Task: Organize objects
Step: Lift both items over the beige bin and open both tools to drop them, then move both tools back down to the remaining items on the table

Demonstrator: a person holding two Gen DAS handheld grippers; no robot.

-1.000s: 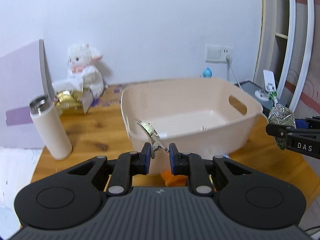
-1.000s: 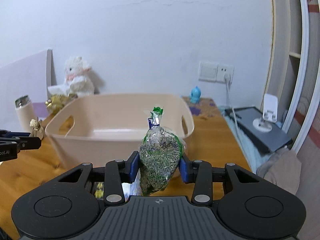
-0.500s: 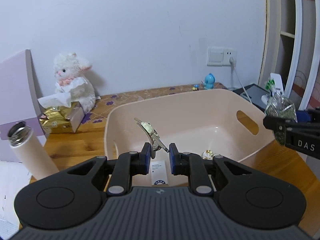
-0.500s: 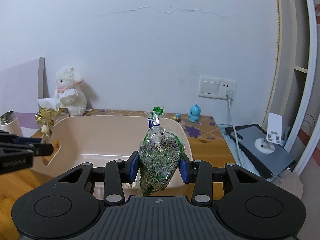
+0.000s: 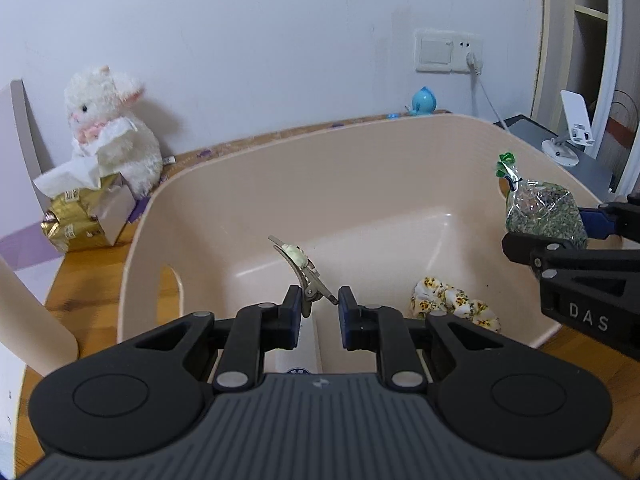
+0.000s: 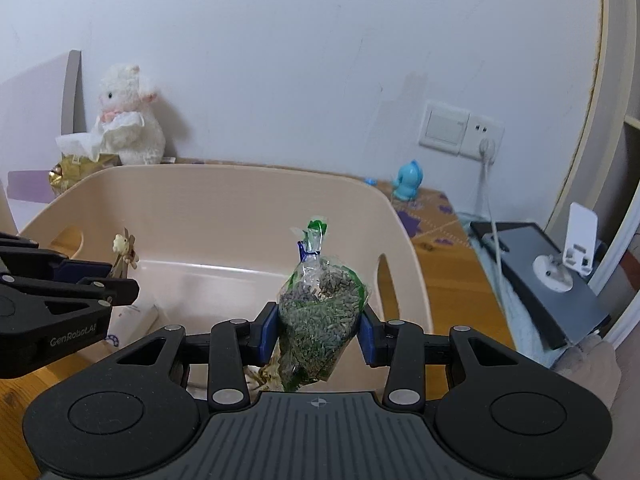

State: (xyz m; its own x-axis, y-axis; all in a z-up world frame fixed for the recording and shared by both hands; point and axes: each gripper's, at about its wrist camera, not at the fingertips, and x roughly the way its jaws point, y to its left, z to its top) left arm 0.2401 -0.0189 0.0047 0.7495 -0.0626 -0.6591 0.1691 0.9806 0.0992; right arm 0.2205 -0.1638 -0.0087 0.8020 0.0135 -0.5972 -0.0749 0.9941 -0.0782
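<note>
One hair clip (image 5: pixel 301 270) is pinched in the left gripper (image 5: pixel 319 312); one bag of dried lavender (image 6: pixel 320 312) is clamped in the right gripper (image 6: pixel 318 338). Both hang over one beige basin (image 5: pixel 400 168) holding one floral scrunchie (image 5: pixel 454 306), on a wooden table (image 5: pixel 86 276) by a white wall.

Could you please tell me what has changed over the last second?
Both hand-held grippers rose and moved forward over the basin. The left hand-held gripper still holds the hair clip, the right the herb bag. The scrunchie lies inside.
</note>
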